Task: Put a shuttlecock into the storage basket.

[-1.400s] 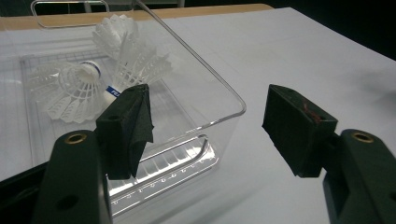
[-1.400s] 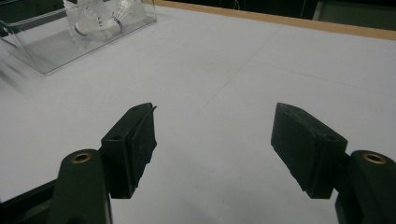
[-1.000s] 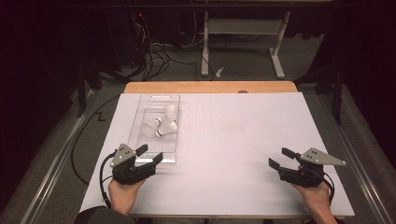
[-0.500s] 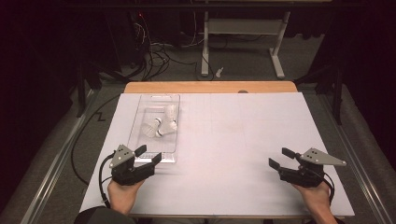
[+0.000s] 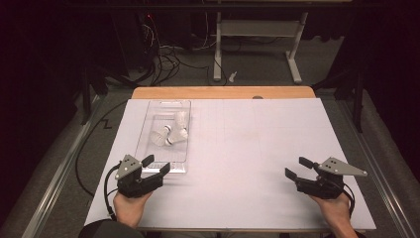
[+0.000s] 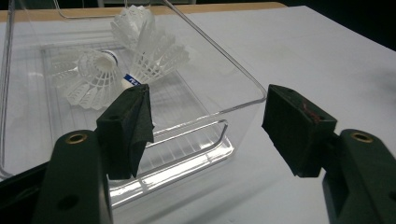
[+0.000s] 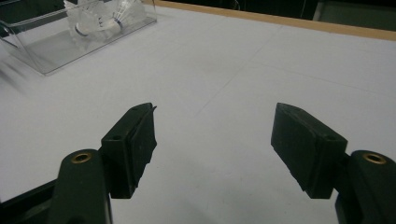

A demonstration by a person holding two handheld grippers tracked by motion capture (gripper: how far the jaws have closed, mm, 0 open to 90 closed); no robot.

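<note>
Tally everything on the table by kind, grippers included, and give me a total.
Shuttlecocks: 3, white, one, one and one, all inside the bin
Clear plastic bin: 1
Grippers: 2, the left gripper at the bin's near end, the right gripper over bare table, both with jaws open and holding nothing
Total: 6

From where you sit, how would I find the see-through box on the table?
Start at the white table and look to its left half, just ahead of the left gripper. There lies a long clear plastic box. It alone has white shuttlecocks inside.
</note>
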